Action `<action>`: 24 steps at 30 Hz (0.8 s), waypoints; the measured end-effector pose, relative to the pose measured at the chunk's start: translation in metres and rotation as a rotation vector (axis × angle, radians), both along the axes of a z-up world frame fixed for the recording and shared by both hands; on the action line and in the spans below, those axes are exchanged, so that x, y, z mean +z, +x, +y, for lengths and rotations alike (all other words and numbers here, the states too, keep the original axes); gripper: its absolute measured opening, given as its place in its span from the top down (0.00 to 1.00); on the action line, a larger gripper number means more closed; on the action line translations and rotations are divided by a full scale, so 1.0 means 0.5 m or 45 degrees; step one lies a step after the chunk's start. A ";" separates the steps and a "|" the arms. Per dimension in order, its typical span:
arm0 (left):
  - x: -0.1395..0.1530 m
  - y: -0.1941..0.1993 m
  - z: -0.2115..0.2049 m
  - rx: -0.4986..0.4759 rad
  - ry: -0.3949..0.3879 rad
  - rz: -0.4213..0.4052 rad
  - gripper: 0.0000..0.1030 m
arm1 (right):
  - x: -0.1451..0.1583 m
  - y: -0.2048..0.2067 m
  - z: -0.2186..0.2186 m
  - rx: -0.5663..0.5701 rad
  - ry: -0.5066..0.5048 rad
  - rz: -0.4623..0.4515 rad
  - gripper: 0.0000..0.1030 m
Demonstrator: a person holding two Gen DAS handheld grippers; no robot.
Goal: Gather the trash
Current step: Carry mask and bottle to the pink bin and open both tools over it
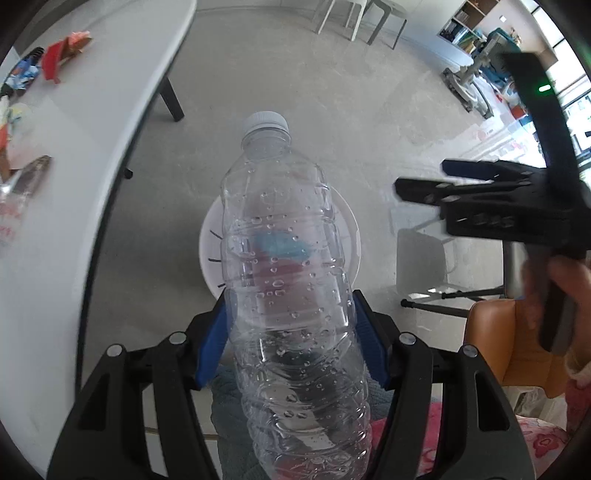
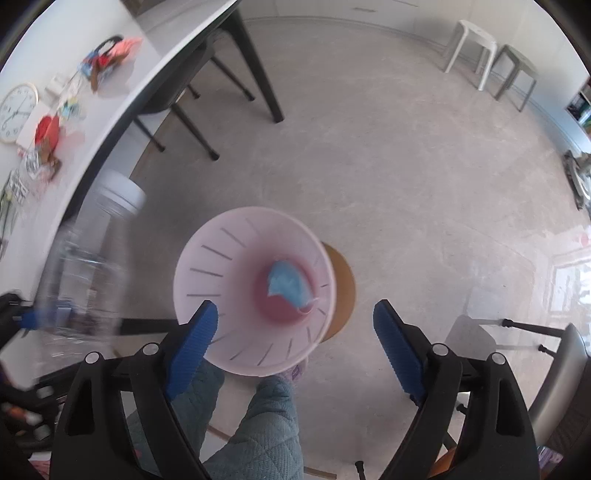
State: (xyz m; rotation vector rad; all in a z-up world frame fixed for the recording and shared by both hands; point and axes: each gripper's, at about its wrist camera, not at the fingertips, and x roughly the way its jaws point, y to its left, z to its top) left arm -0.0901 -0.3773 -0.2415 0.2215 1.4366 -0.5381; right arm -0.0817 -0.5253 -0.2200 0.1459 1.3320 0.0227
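Above the white bin (image 2: 255, 295), left hand-held gripper (image 1: 291, 339) clamped on a clear plastic bottle (image 1: 288, 266), cap toward 12 o'clock. Right hand-held gripper (image 2: 295, 339) spread wide, nothing between the pads. Blue scrap (image 2: 288, 286) inside the bin. More litter (image 1: 59, 59) on the table (image 1: 110, 110) at 10 o'clock.

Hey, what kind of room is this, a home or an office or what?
Probably a lived-in room, home or shared workspace. A white table holds wrappers and a wall clock, plastic stools stand on the bare floor, and open shelves line the far wall.
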 end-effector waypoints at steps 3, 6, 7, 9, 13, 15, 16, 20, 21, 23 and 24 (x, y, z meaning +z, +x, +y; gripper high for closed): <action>-0.075 0.021 -0.031 -0.058 0.051 0.049 0.41 | 0.033 -0.010 -0.038 -0.065 -0.007 -0.039 0.12; -0.145 0.049 -0.057 -0.089 0.059 0.136 0.41 | 0.056 -0.027 -0.058 -0.099 -0.023 -0.062 0.12; -0.169 0.058 -0.063 -0.098 0.074 0.156 0.41 | 0.060 -0.028 -0.060 -0.101 -0.031 -0.066 0.12; -0.213 0.069 -0.080 -0.106 0.130 0.199 0.40 | 0.064 -0.033 -0.058 -0.102 -0.048 -0.069 0.12; -0.261 0.080 -0.090 -0.085 0.196 0.244 0.28 | 0.063 -0.034 -0.050 -0.109 -0.049 -0.063 0.12; -0.255 0.074 -0.089 -0.069 0.193 0.228 0.26 | 0.065 -0.036 -0.054 -0.113 -0.046 -0.062 0.12; -0.250 0.072 -0.089 -0.066 0.189 0.224 0.25 | 0.066 -0.042 -0.058 -0.115 -0.045 -0.059 0.12; -0.195 0.058 -0.076 -0.044 0.172 0.152 0.23 | 0.074 -0.039 -0.057 -0.121 -0.037 -0.079 0.12; -0.176 0.062 -0.071 -0.037 0.160 0.126 0.23 | 0.080 -0.038 -0.055 -0.119 -0.035 -0.091 0.12; -0.116 0.059 -0.057 -0.007 0.120 0.064 0.23 | 0.101 -0.035 -0.050 -0.110 -0.036 -0.120 0.12; -0.086 0.057 -0.046 0.013 0.099 0.035 0.23 | 0.114 -0.032 -0.045 -0.100 -0.033 -0.139 0.11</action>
